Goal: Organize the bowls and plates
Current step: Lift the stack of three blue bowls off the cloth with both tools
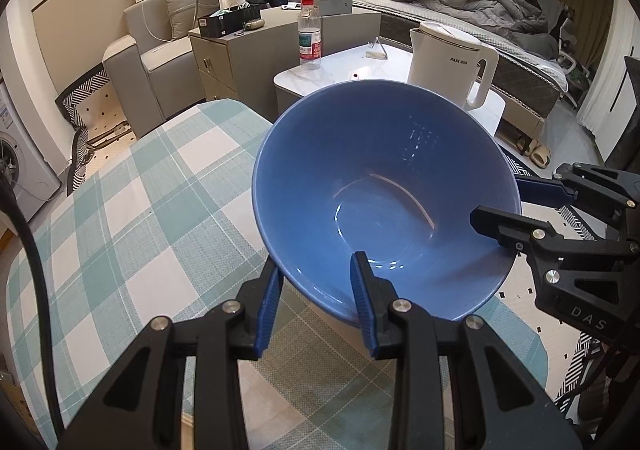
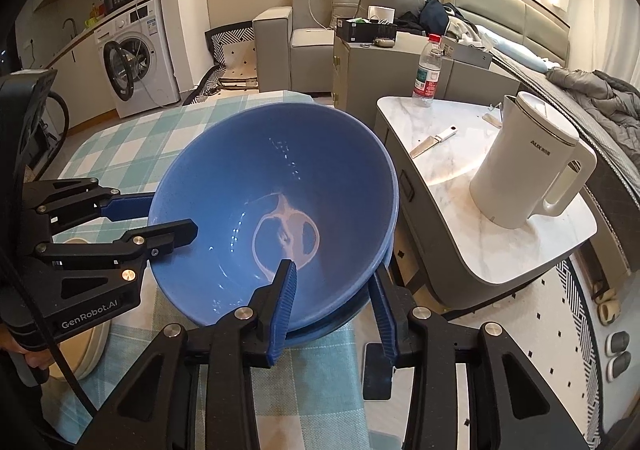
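Observation:
A large blue bowl (image 1: 384, 186) is held tilted above the checked tablecloth (image 1: 140, 190). My left gripper (image 1: 316, 290) is shut on its near rim, one finger inside and one outside. My right gripper (image 1: 496, 206) comes in from the right and straddles the rim too. In the right wrist view the blue bowl (image 2: 280, 190) sits nested on a second blue bowl (image 2: 384, 250) whose rim shows beneath it. My right gripper (image 2: 336, 286) clamps both rims, and my left gripper (image 2: 172, 218) grips the left rim.
A white kettle (image 2: 532, 166), a water bottle (image 2: 428, 70) and a knife (image 2: 432, 142) are on the marble side table (image 2: 500, 246). A beige plate (image 2: 84, 350) lies on the checked cloth at lower left. A dark phone (image 2: 376, 370) lies near the table edge.

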The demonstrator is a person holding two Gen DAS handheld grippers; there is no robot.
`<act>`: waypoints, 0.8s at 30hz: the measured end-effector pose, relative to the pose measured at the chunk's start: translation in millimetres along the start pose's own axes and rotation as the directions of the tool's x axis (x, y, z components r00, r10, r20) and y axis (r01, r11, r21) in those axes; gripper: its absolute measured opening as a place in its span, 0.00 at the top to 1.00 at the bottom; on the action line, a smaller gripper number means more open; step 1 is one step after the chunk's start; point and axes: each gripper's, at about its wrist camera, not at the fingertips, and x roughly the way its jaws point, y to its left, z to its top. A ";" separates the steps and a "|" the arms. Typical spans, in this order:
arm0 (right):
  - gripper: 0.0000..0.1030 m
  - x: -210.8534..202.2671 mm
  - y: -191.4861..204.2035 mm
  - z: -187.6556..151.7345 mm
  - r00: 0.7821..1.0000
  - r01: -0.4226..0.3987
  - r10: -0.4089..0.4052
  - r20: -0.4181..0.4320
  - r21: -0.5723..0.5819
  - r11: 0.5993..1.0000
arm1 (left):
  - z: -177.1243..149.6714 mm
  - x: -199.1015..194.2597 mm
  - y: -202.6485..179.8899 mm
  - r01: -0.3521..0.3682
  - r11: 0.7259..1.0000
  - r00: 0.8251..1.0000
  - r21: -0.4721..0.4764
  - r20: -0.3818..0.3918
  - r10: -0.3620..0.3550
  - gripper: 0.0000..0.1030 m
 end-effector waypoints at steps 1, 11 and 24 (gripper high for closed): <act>0.60 0.6 0.9 -0.1 1.000 0.000 0.000 -0.001 0.000 1.000 | -0.1 0.1 -0.2 -0.001 1.000 1.000 0.000 -0.001 0.001 0.68; 0.54 1.6 2.6 -1.5 1.000 0.000 0.000 -0.008 -0.009 1.000 | -2.5 1.8 -0.3 0.000 1.000 1.000 0.007 -0.005 0.000 0.65; 0.51 8.5 -2.1 -3.4 1.000 0.020 -0.020 -0.018 -0.013 1.000 | -1.7 5.0 0.8 0.013 1.000 1.000 0.010 -0.010 -0.013 0.61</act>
